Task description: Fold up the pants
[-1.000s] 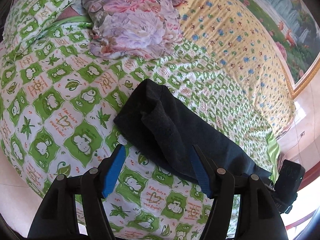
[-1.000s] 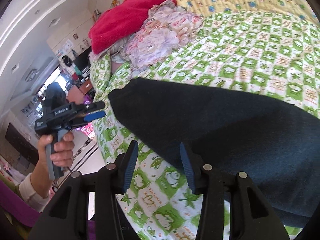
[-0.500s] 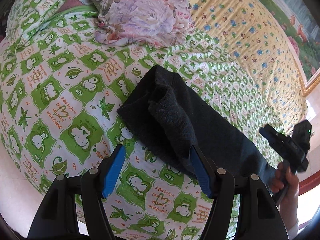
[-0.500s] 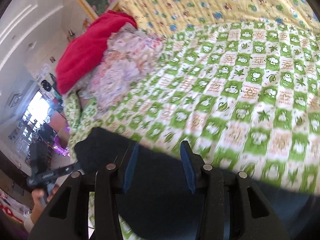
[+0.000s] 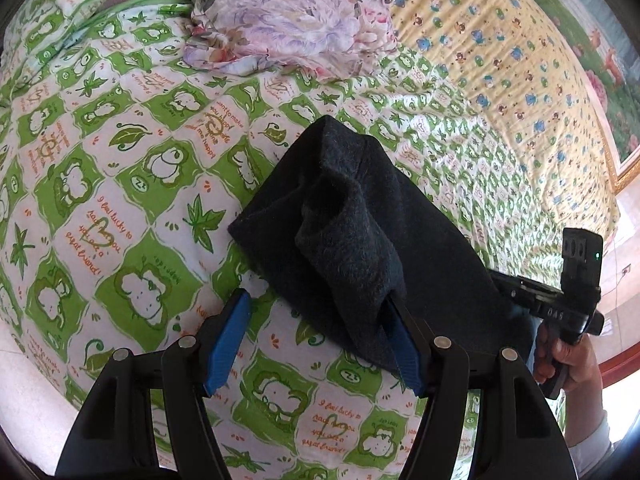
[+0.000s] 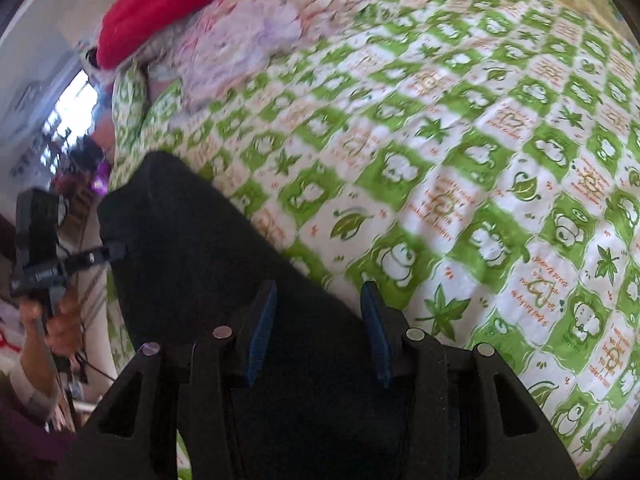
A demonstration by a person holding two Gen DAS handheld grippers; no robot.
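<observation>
Dark navy pants (image 5: 360, 232) lie folded lengthwise on the green-and-white patterned bedsheet (image 5: 120, 184). My left gripper (image 5: 320, 332) is open at the pants' near end; a raised fold of cloth drapes over the tip of its right finger (image 5: 400, 344). In the right wrist view the pants (image 6: 192, 248) run from the gripper toward the bed's left edge. My right gripper (image 6: 318, 332) is open, low over the pants' edge, with cloth between its fingers. The left gripper (image 6: 64, 264) shows at the pants' far end, the right one (image 5: 560, 300) at the other.
A floral cloth (image 5: 288, 20) and a red blanket (image 6: 160, 4) are piled at the head of the bed. A yellow patterned sheet (image 5: 500, 64) covers the far side. The bed's edge and the floor (image 5: 32, 412) lie just below my left gripper.
My left gripper has moved closer to the pants' end, and the raised fold now hangs over its right finger. My right gripper has swung along the pants and come down low over their edge.
</observation>
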